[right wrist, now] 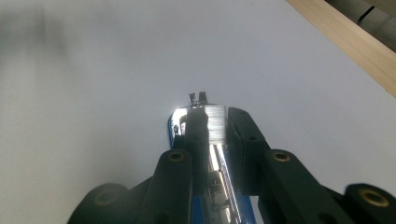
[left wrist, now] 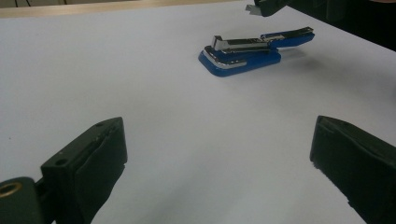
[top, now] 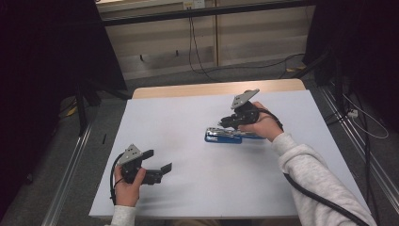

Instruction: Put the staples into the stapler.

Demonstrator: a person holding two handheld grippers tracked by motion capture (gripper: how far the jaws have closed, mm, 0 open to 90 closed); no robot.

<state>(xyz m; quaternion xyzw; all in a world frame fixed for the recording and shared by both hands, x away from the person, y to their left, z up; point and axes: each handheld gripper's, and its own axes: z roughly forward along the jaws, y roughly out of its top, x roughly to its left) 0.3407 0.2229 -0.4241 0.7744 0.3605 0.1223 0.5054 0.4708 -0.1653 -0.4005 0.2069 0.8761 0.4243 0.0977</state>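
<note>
We see a white table (top: 188, 141) with a blue stapler (top: 223, 135) lying on it, its top arm lifted off the base. Our right gripper (top: 226, 121) is down over the stapler. In the right gripper view the jaws stand close together on either side of the shiny metal magazine (right wrist: 215, 122), pads pressing its sides, so they grip it. Our left gripper (top: 157, 160) rests well apart from the stapler, near the table's front edge; its jaws stand wide open with nothing between them, and the stapler lies far ahead of them. We judge the step to be working on the opened stapler. Next, the left jaws likely need to come over and steady the base.
</note>
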